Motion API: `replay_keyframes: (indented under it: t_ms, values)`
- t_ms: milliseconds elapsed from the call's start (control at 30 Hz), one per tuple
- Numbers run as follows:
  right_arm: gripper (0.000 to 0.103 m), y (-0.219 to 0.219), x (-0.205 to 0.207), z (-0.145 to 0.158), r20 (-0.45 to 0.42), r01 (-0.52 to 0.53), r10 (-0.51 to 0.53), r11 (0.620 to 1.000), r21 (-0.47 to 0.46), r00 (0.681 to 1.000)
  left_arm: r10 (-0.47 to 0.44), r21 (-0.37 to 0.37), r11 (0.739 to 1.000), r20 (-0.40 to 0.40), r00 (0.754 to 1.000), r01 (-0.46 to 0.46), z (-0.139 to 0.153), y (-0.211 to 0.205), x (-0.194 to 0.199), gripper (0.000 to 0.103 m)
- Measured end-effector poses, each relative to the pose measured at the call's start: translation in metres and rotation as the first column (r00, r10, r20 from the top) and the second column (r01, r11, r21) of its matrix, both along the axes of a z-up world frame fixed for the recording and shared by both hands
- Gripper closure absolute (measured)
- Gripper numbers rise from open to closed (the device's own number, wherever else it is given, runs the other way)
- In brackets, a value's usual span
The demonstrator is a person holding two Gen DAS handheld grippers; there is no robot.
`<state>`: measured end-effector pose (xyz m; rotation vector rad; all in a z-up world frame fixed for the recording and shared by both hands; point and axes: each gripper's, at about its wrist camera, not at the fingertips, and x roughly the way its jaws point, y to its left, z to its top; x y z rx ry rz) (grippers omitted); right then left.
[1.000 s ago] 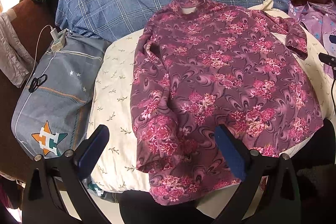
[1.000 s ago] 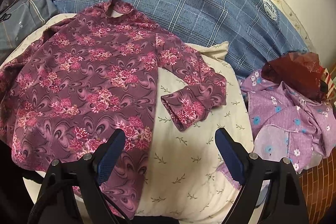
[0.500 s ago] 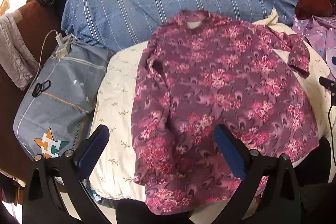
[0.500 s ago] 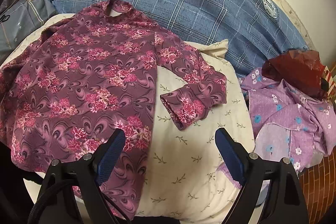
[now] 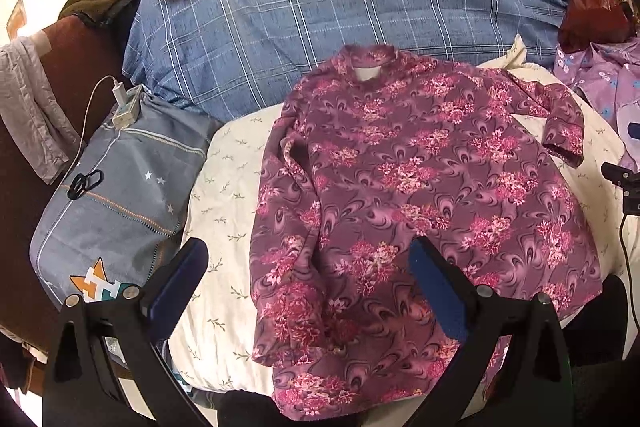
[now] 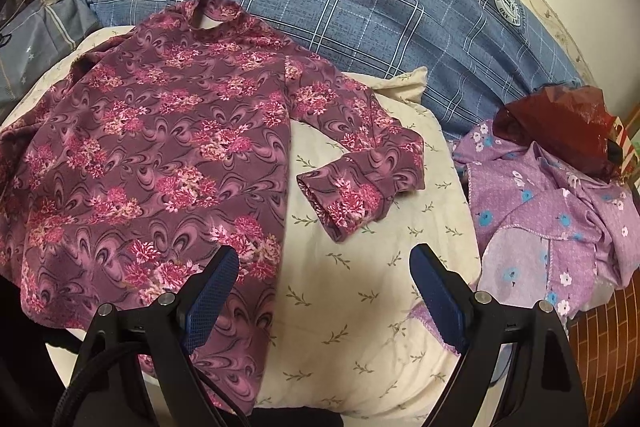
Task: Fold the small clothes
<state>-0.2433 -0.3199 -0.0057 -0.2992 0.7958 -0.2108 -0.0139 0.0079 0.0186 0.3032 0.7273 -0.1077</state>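
Observation:
A maroon long-sleeved top with pink flowers lies spread face up on a cream leaf-print cushion, collar away from me. Its left sleeve lies folded along the body's left side. Its right sleeve bends inward on the cushion; the top's body lies left of it. My left gripper is open and empty above the lower left part of the top. My right gripper is open and empty above the cushion by the top's right edge.
A blue plaid duvet lies behind the cushion. A grey-blue pillow with a charger and cable is at the left. A heap of lilac flowered clothes and a dark red bag lie at the right.
The left gripper has pulled back and upward, so the top looks smaller and more of the duvet shows. The right gripper has barely moved. The top lies as before.

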Motion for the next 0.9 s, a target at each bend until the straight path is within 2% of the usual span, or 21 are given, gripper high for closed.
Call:
replay_keyframes:
  t_ms: [567, 900]
  values:
    - [0.015, 0.007, 0.002, 0.001, 0.000, -0.011, 0.011, 1.000, -0.007, 1.000, -0.028, -0.064, 0.997, 0.062, 0.998, 0.032, 0.007, 0.000, 0.005, 0.002]
    - [0.015, -0.008, 0.009, -0.008, -0.015, 0.020, -0.019, 0.999, 0.036, 1.000, 0.023, -0.110, 0.994, 0.073, 0.997, -0.015, 0.003, 0.015, 0.029, 0.002]
